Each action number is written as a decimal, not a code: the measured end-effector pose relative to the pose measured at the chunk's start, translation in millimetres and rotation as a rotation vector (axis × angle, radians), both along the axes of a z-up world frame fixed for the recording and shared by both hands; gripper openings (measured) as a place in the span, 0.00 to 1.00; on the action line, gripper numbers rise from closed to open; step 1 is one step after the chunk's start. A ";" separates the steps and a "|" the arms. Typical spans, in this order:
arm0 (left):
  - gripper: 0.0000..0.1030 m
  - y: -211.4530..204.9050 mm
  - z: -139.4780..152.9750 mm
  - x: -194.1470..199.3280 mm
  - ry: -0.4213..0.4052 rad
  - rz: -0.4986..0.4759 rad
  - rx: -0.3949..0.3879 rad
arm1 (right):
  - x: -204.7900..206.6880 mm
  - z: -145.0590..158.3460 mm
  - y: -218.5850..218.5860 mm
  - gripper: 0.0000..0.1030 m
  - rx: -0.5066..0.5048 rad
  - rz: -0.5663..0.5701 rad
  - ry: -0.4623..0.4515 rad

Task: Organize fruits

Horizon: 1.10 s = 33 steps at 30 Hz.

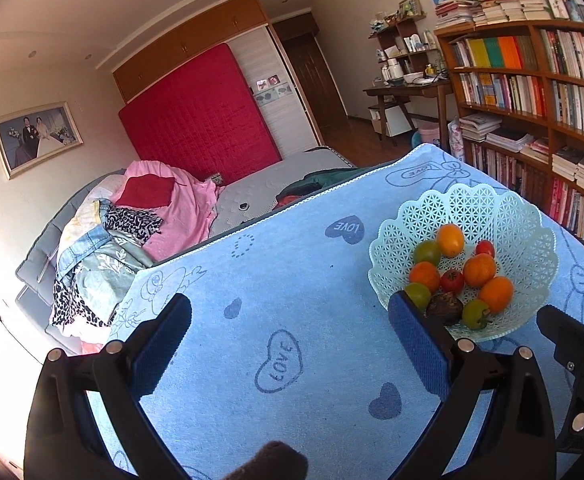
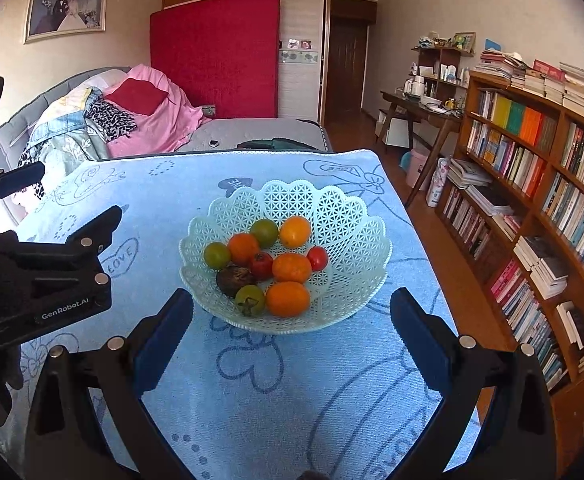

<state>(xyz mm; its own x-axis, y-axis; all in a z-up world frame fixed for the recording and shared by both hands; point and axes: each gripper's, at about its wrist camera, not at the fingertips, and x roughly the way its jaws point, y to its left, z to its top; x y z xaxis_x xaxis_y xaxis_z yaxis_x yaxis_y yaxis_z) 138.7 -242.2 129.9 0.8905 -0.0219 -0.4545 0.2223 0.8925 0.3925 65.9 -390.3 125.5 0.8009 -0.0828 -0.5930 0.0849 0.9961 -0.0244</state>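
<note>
In the left wrist view, the left gripper fills the bottom of the frame with its two blue-padded fingers spread wide apart over bare cloth, nothing between them. They hang above a light blue tablecloth printed with hearts and the word LOVE. At right of centre sits a pale green lattice basket with a scalloped rim, and all the fruit lies inside it: orange fruits, red tomatoes, green tomatoes and one dark brown fruit at the near edge. The right-hand finger of this gripper stands just in front of the basket's near left rim. Part of the right gripper shows black at the lower right edge. A bed piled with clothes lies beyond the table, and a bookshelf fills the upper right. In the right wrist view, the right gripper is at the bottom, its jaws likewise wide apart and empty, framing the near rim of the basket, which sits at mid-frame on the tablecloth. The same fruits lie heaped in its bowl, the dark brown fruit at lower left of the pile, orange fruits toward the front. The left gripper shows as a black body at the left edge, beside the basket and apart from it.
</note>
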 end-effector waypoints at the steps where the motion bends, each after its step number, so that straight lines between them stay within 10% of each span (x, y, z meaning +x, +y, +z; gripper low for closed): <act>1: 0.95 -0.9 -0.1 -0.2 -0.002 -0.001 0.003 | 0.0 -0.1 -0.2 0.97 -0.002 0.000 0.001; 33: 0.95 -17.4 -8.1 -3.5 -0.019 -0.032 0.063 | 4.2 -7.2 -6.0 0.97 -0.049 -0.023 0.032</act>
<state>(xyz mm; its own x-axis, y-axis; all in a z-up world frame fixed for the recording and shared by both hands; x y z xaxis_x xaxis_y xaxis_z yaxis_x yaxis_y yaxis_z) 135.2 -259.6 121.8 0.8984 -0.0225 -0.4385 0.2420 0.8587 0.4518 70.2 -396.3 118.3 0.7790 -0.1301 -0.6134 0.1059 0.9915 -0.0758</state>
